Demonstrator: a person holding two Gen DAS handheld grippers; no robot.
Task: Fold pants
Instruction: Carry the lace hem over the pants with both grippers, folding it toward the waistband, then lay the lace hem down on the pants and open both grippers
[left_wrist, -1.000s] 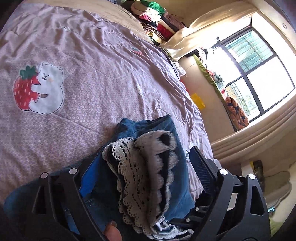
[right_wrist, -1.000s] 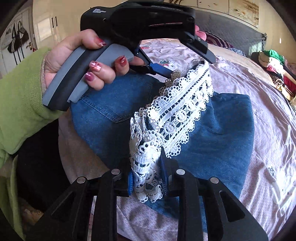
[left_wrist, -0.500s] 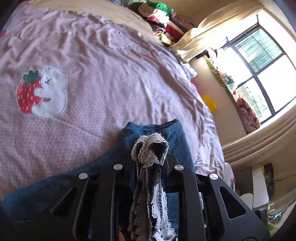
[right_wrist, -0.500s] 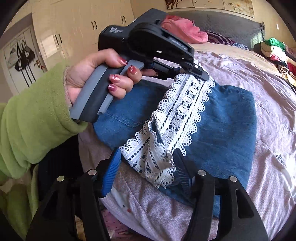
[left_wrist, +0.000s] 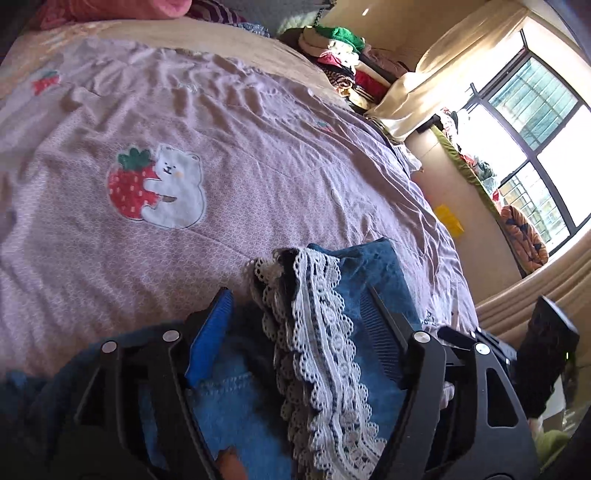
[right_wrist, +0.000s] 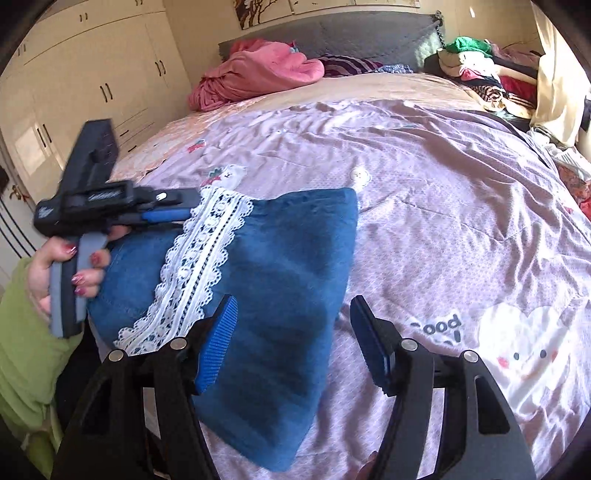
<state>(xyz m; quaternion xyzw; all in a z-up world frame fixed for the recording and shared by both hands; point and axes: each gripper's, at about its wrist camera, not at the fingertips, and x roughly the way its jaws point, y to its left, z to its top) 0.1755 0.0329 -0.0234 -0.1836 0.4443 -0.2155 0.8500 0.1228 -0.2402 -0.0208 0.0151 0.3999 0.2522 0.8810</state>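
Note:
The blue denim pants (right_wrist: 288, 266) lie folded on the pink bedspread (right_wrist: 443, 206), with a white lace trim (right_wrist: 199, 258) running across their left part. My left gripper (left_wrist: 299, 317) is open, its jaws on either side of the lace trim (left_wrist: 317, 332), not clamped on it. It also shows in the right wrist view (right_wrist: 166, 210), held by a hand at the trim's far end. My right gripper (right_wrist: 291, 325) is open and empty, hovering over the near right edge of the pants.
A strawberry-and-bear patch (left_wrist: 159, 188) sits on the bedspread beyond the pants. A pink blanket (right_wrist: 255, 74) lies by the headboard. A pile of clothes (right_wrist: 480, 66) is stacked at the bed's far right. White wardrobes (right_wrist: 92, 81) stand to the left.
Both grippers have opened and let go of the lace trim. The trim now lies flat on the pants. My right gripper has shifted right, off the trim.

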